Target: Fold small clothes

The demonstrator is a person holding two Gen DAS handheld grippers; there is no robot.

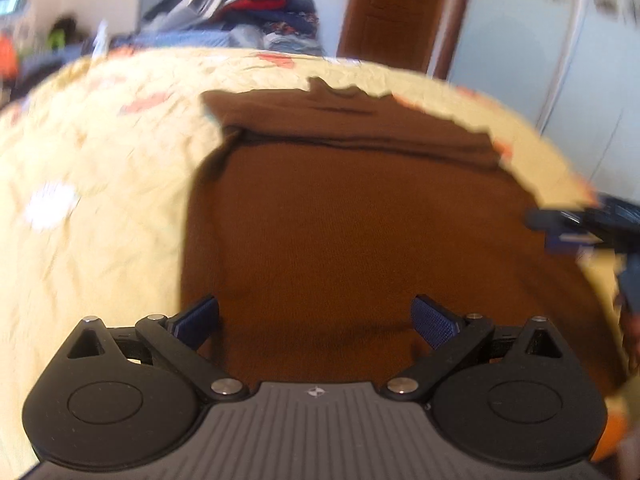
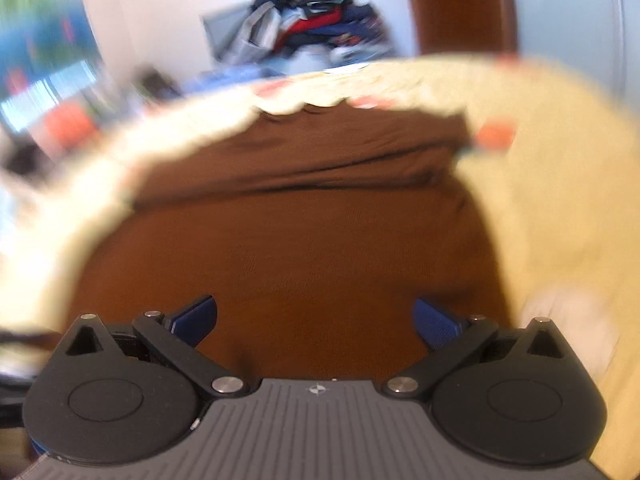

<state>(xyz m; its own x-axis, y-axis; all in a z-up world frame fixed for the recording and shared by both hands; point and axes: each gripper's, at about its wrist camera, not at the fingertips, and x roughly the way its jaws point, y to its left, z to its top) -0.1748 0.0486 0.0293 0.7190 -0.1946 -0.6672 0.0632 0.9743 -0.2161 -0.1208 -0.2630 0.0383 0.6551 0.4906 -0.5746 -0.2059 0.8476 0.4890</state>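
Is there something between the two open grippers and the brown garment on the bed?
Nothing visible. The left gripper and the right gripper are both open, directly over the brown garment, which lies alone on the yellow bedspread.

No readable text, labels, brands or numbers in either view, only a small white compass-like emblem on the grey ribbed body of the left claw (image 1: 316, 322) and of the right claw (image 2: 315, 322), wordless
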